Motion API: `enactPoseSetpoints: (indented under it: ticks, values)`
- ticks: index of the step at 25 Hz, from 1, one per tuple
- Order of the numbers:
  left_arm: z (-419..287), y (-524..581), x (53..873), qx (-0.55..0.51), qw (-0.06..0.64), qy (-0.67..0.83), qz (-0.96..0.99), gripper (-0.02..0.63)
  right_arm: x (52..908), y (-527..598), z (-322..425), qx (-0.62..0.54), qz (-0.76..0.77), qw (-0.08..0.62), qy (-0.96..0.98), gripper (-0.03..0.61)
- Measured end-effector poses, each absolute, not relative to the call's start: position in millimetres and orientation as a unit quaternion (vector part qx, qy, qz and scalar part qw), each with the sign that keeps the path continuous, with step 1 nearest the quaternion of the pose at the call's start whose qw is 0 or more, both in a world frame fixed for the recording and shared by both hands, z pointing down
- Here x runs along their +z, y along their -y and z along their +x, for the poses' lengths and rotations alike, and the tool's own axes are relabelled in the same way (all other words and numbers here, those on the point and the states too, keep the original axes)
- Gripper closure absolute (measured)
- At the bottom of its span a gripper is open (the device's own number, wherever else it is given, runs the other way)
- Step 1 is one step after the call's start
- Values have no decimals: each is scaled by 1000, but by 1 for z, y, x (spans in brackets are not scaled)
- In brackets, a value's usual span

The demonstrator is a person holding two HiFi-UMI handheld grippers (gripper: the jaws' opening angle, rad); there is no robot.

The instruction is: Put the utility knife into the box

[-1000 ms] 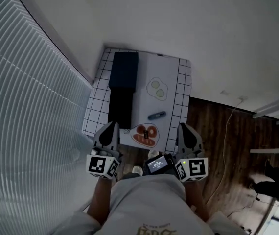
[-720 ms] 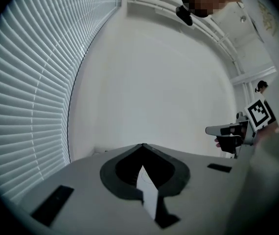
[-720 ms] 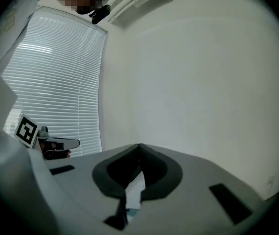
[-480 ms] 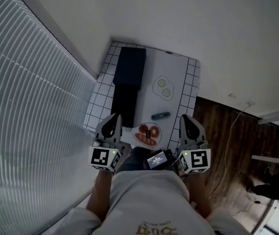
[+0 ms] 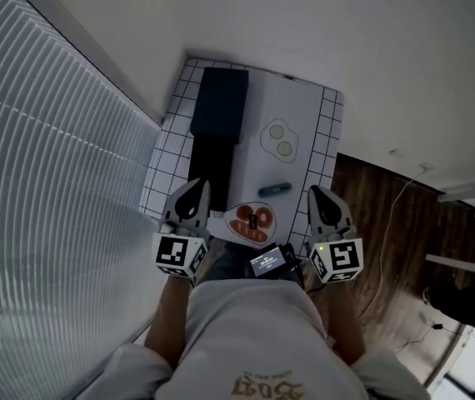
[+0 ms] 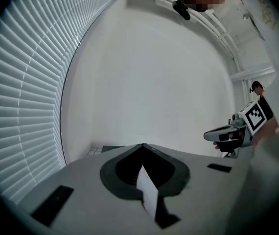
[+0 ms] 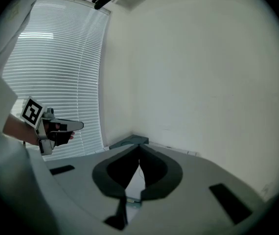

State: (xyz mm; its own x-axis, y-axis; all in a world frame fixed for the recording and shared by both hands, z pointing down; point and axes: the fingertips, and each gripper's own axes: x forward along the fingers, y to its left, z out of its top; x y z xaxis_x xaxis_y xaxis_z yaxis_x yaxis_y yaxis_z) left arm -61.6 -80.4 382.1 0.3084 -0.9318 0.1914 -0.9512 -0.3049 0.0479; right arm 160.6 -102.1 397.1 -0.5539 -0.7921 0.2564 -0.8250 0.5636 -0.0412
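The utility knife (image 5: 274, 188), small and dark, lies on the white gridded table top (image 5: 328, 132), right of the middle. The dark box (image 5: 218, 102) stands at the table's far left, and a dark flat part (image 5: 212, 163) stretches from it toward me. My left gripper (image 5: 201, 185) is over the near left edge with its jaws together and nothing in them. My right gripper (image 5: 315, 192) hovers at the near right edge, just short of the knife, also shut and empty. In the gripper views the left gripper (image 6: 142, 145) and the right gripper (image 7: 139, 146) have their jaws meeting at the tip.
A drawn plate with two eggs (image 5: 277, 140) lies mid-table and a reddish oval picture (image 5: 250, 223) sits at the near edge between the grippers. White blinds (image 5: 46, 140) run along the left. Wooden floor with a cable (image 5: 396, 215) is on the right. A small screened device (image 5: 268, 261) is at my waist.
The head view has shifted a little, so the table sits slightly differently in the picture. Both grippers stay shut at the table's near edge. The knife and the box have not moved.
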Motion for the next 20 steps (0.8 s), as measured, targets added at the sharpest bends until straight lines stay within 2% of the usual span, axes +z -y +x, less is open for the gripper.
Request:
enactPoseSetpoints:
  ticks: [20]
  values:
    - [-42, 97, 462, 128, 141, 535, 823, 606, 498, 120, 134, 71, 380, 234, 892, 571]
